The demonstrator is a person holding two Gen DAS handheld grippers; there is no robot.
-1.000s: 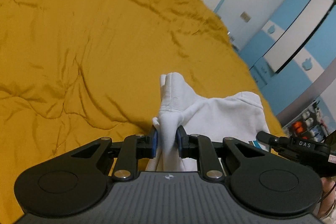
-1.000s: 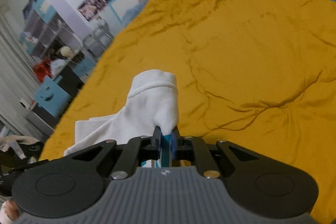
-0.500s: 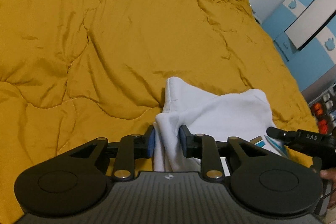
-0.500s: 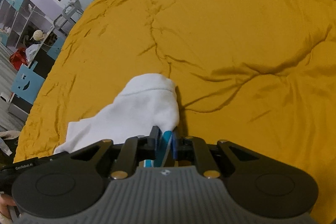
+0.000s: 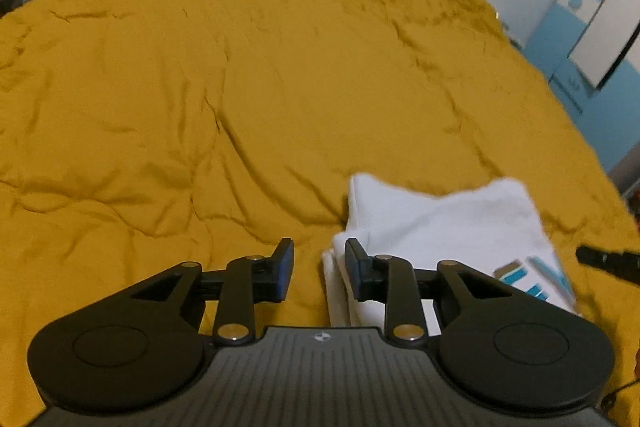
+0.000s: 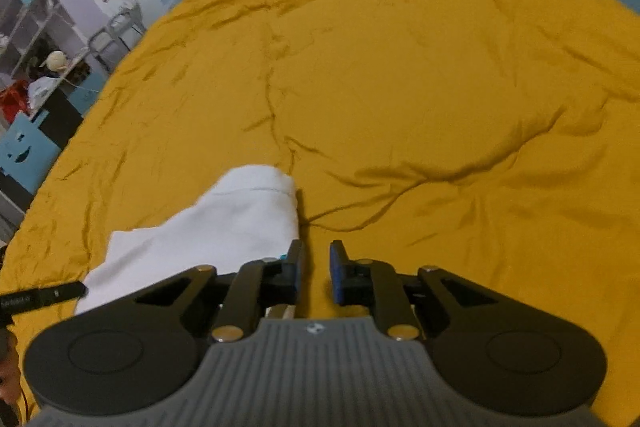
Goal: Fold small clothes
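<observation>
Soft white folded garment (image 5: pixel 444 223) lies low right on rumpled mustard quilt (image 5: pixel 280 75); left gripper (image 5: pixel 318 267) and right gripper (image 6: pixel 316 269) both gape, empty.

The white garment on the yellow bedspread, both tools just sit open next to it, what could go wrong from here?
1. The white garment lies bunched at its near edge rather than flat, so the fold may spring open.
2. The left tool has one finger over the cloth; pulling away could snag and drag a layer.
3. The yellow bedspread is soft and wrinkled, so the right tool might pinch bedding instead of cloth on a regrasp.
</observation>
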